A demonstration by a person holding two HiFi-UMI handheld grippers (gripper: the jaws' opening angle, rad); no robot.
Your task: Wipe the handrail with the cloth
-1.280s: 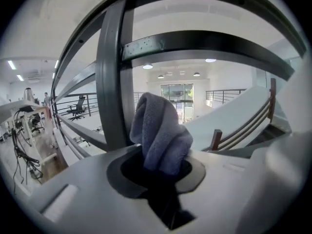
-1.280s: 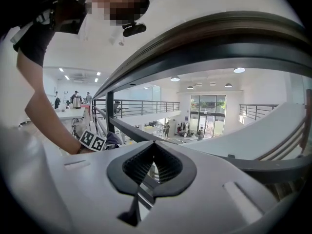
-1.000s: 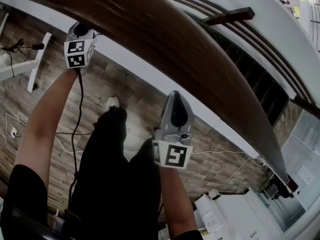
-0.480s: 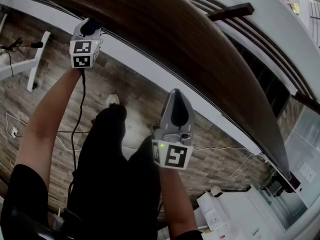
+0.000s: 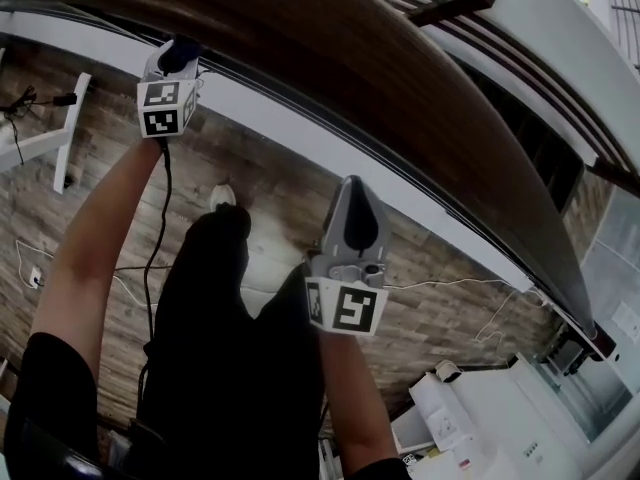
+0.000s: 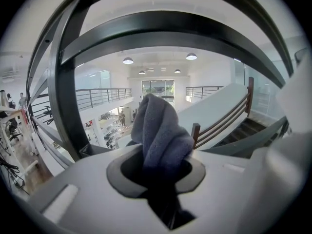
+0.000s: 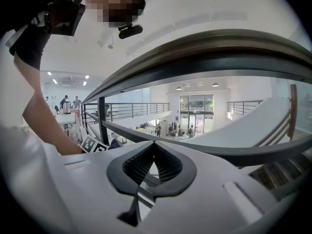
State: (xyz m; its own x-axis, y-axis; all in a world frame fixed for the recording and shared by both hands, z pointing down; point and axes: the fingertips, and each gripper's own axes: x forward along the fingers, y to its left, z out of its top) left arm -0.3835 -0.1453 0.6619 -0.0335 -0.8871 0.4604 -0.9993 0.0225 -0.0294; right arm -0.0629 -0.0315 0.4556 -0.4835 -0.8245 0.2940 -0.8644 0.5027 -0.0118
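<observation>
Moved: left gripper (image 5: 176, 56) edged right, near handrail (image 5: 380, 78)
Jaws: left pinching cloth (image 6: 161, 135); right gripper (image 5: 352, 193) closed, empty
Progress: looks early, most wiping left

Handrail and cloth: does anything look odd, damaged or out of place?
Nothing stands out. The cloth is bunched up in the left tongs, close to the handrail; whether it touches can't be told. The right tongs are shut and empty. No damage or spill shows on the handrail.

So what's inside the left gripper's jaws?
A grey cloth is clamped in the left gripper, its bunched end sticking out. The part deeper between the jaws is hidden in shadow.
</observation>
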